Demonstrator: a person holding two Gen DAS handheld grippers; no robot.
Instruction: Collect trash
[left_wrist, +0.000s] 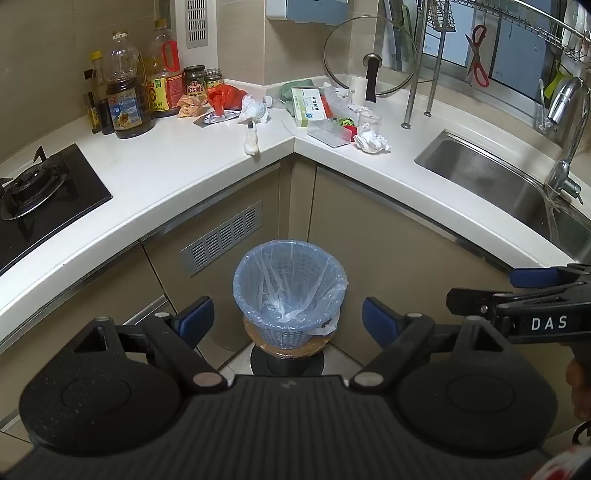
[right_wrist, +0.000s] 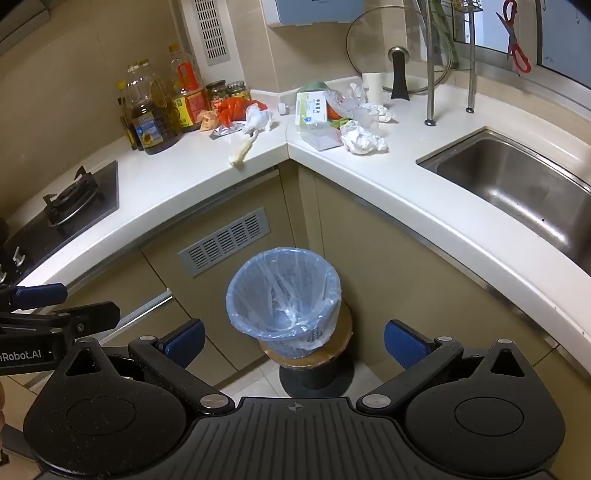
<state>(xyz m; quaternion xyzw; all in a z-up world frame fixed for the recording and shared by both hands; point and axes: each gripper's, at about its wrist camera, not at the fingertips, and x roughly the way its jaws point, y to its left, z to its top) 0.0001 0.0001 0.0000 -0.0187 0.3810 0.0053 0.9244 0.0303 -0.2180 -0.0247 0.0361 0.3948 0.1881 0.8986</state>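
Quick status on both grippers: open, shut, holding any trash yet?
Left gripper: open, holding nothing, above the lined trash basket.
Right gripper: open, holding nothing, above the same basket.

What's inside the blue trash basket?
A clear plastic bag lines the blue trash basket. It looks nearly empty; the crumpled liner hides the very bottom, so small scraps there cannot be ruled out.

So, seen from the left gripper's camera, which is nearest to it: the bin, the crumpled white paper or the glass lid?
1. Bin: directly ahead of the left gripper, below the counter.
2. Crumpled white paper: on the counter, near its edge.
3. Glass lid: propped at the back wall.
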